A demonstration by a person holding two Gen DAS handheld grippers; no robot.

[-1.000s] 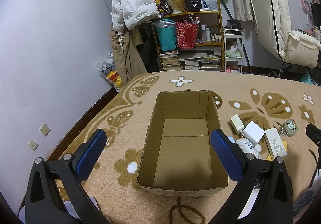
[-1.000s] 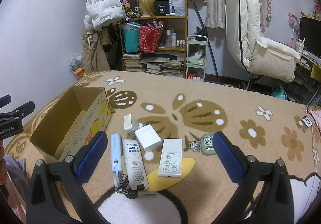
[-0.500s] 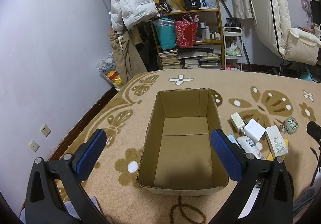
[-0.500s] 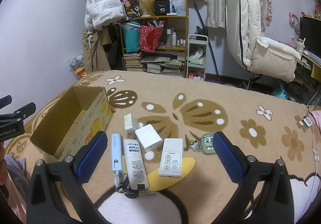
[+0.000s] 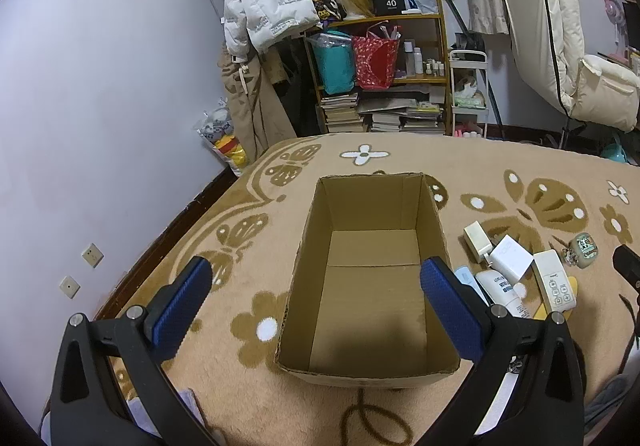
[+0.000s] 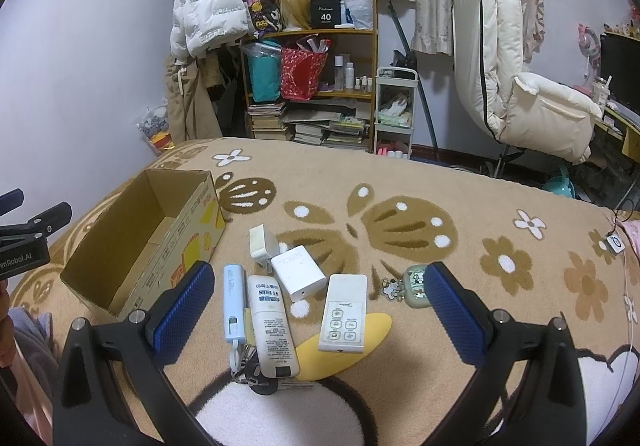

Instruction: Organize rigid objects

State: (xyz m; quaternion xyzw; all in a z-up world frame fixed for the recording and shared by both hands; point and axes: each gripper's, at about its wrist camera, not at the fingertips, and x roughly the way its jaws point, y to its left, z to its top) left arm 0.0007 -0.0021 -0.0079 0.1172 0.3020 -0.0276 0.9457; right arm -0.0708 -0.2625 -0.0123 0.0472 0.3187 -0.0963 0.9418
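An empty cardboard box (image 5: 372,286) (image 6: 160,230) lies open on the flowered blanket. My left gripper (image 5: 316,298) hovers open above the box's near end, holding nothing. Right of the box sit a white remote (image 6: 344,312) (image 5: 554,284), a white tube (image 6: 272,322), a light blue stick-shaped device (image 6: 234,300), a white charger cube (image 6: 298,272), a cream plug adapter (image 6: 262,242), a small green cartoon case (image 6: 416,286) and dark keys (image 6: 258,376). My right gripper (image 6: 318,310) hangs open above this pile, empty.
The blanket (image 6: 400,206) covers a bed that drops off at the left toward a wall and dark floor strip (image 5: 160,242). Behind stand a cluttered shelf (image 6: 316,86), a white cart (image 6: 396,114) and a cream recliner (image 6: 520,78). A yellow patch (image 6: 348,350) lies under the remote.
Both views have shifted only slightly; the left gripper drifted a little, and the objects and the box have not moved. Both grippers stay open.
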